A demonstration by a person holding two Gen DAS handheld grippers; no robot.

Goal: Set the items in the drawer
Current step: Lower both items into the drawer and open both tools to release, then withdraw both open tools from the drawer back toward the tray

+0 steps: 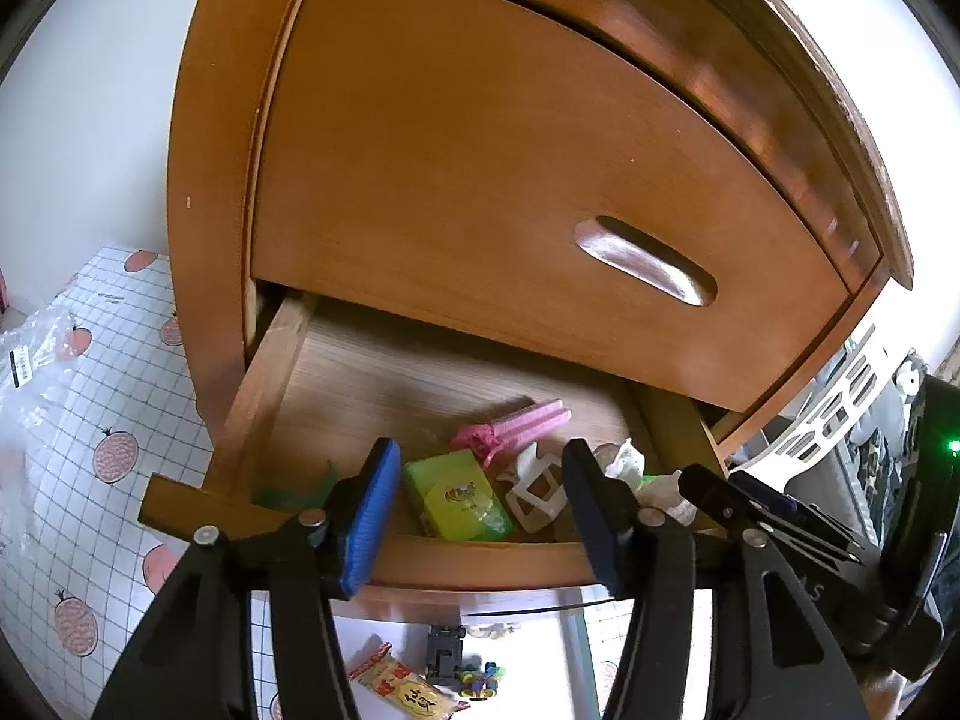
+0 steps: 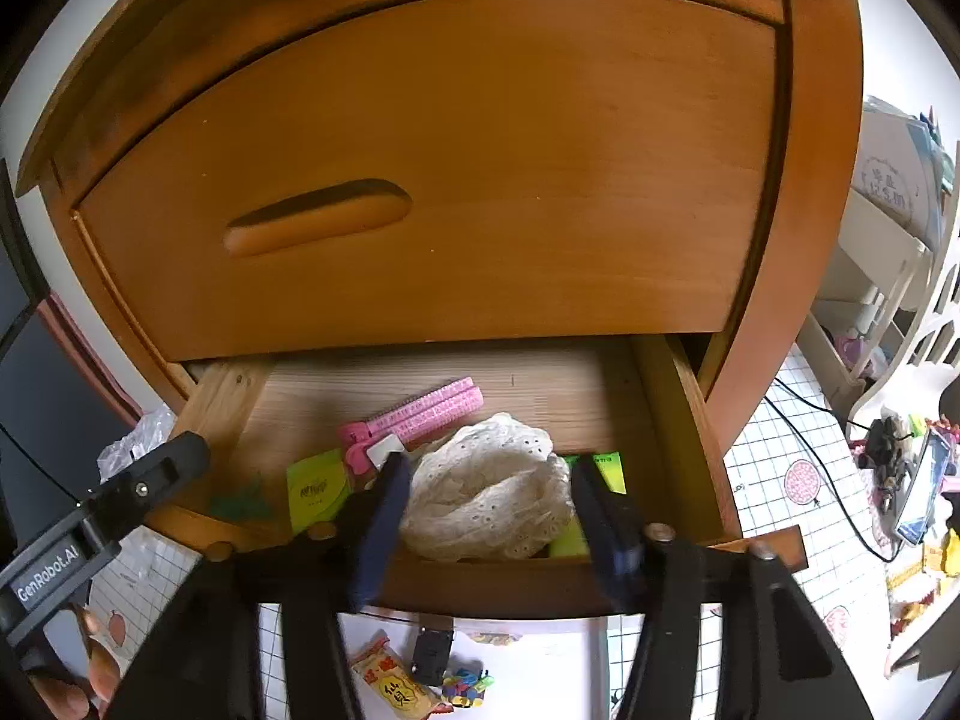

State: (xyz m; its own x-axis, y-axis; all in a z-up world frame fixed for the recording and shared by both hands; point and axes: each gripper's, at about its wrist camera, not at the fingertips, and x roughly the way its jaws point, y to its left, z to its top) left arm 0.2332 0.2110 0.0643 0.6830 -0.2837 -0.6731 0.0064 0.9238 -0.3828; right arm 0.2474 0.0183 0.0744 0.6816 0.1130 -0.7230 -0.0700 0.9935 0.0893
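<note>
The lower drawer (image 1: 480, 558) (image 2: 480, 585) of a wooden cabinet stands pulled out. In it lie a pink hair clip (image 1: 522, 426) (image 2: 420, 414), a green packet (image 1: 459, 501) (image 2: 318, 489), a white plastic piece (image 1: 537, 495) and a cream lace cloth (image 2: 489, 486). My left gripper (image 1: 480, 516) hangs open over the drawer's front edge, above the green packet, touching nothing. My right gripper (image 2: 492, 528) is open too; the lace cloth rests in the drawer between its fingers. A second green packet (image 2: 606, 468) peeks out from under the cloth.
The upper drawer (image 1: 480, 180) (image 2: 450, 150) is closed, with a recessed handle (image 1: 645, 261). On the floor below lie a snack packet (image 1: 399, 687), a small black item (image 1: 444, 651) and a colourful toy (image 1: 480, 678). A plastic bag (image 1: 36, 348) lies left; a white shelf (image 2: 888, 252) and cable (image 2: 810, 420) are right.
</note>
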